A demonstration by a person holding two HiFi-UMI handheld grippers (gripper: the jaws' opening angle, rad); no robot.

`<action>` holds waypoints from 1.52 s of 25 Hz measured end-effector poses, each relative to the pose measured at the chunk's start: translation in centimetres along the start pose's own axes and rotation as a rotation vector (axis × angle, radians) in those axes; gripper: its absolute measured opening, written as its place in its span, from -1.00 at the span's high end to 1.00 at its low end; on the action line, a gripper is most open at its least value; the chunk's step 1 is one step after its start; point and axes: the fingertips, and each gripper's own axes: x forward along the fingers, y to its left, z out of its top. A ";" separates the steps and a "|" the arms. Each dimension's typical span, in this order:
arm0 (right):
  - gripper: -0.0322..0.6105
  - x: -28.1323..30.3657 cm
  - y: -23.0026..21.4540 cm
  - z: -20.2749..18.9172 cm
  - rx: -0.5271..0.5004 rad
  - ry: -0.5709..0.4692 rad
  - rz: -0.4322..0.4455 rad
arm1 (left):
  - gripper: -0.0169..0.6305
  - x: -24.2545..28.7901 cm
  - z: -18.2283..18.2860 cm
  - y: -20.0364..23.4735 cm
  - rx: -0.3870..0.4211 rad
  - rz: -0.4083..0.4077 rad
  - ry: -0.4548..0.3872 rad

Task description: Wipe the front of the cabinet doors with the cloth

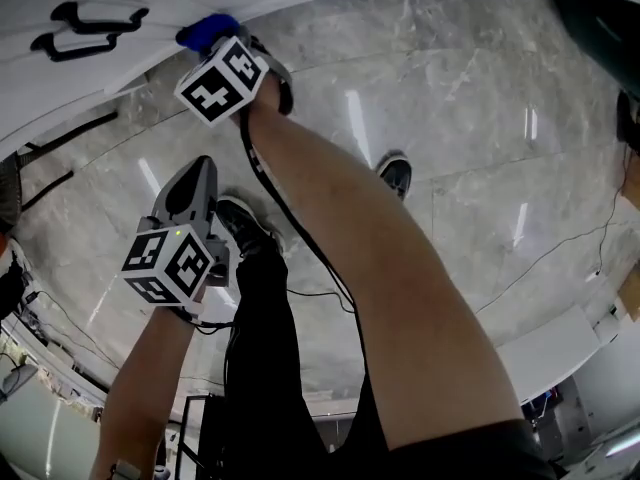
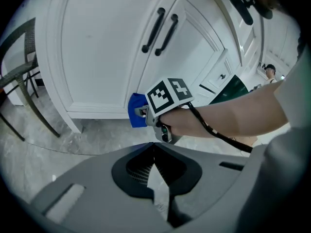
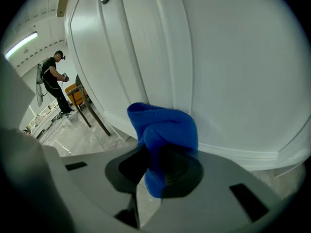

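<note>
The blue cloth is bunched between the jaws of my right gripper, which is shut on it. The cloth presses against the bottom of a white cabinet door, just above its base moulding. In the head view the cloth shows beyond the right gripper's marker cube, at the cabinet's foot. From the left gripper view the cloth sits low on the right-hand door of a pair with black handles. My left gripper hangs back from the cabinet, shut and holding nothing.
A chair with dark legs stands left of the cabinet. The floor is grey marble tile, with the person's shoes on it. A black cable trails from the right gripper. Another person stands far off.
</note>
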 end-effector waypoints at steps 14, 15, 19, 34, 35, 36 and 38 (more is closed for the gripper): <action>0.71 -5.2 -13.8 -3.6 0.057 0.032 -0.091 | 0.95 4.5 2.2 -6.5 0.017 -0.067 0.000; 0.71 -5.9 -15.2 -4.0 0.065 0.033 -0.109 | 0.95 4.9 2.3 -7.6 0.027 -0.078 0.005; 0.71 -8.4 -19.4 -5.4 0.088 0.047 -0.143 | 0.95 6.1 2.4 -11.1 0.047 -0.102 0.018; 0.71 -24.3 -21.2 -4.5 0.369 -0.115 -0.218 | 0.95 2.5 4.6 -19.3 0.039 -0.143 0.003; 0.71 -26.4 -20.4 -3.7 0.386 -0.135 -0.210 | 0.95 1.3 5.6 -20.0 0.041 -0.148 -0.013; 0.71 -28.5 -19.3 -2.8 0.402 -0.156 -0.196 | 0.95 -0.1 6.7 -20.6 0.047 -0.155 -0.032; 0.71 -32.8 -16.4 -0.8 0.416 -0.191 -0.165 | 0.95 -3.5 9.1 -21.8 0.074 -0.174 -0.077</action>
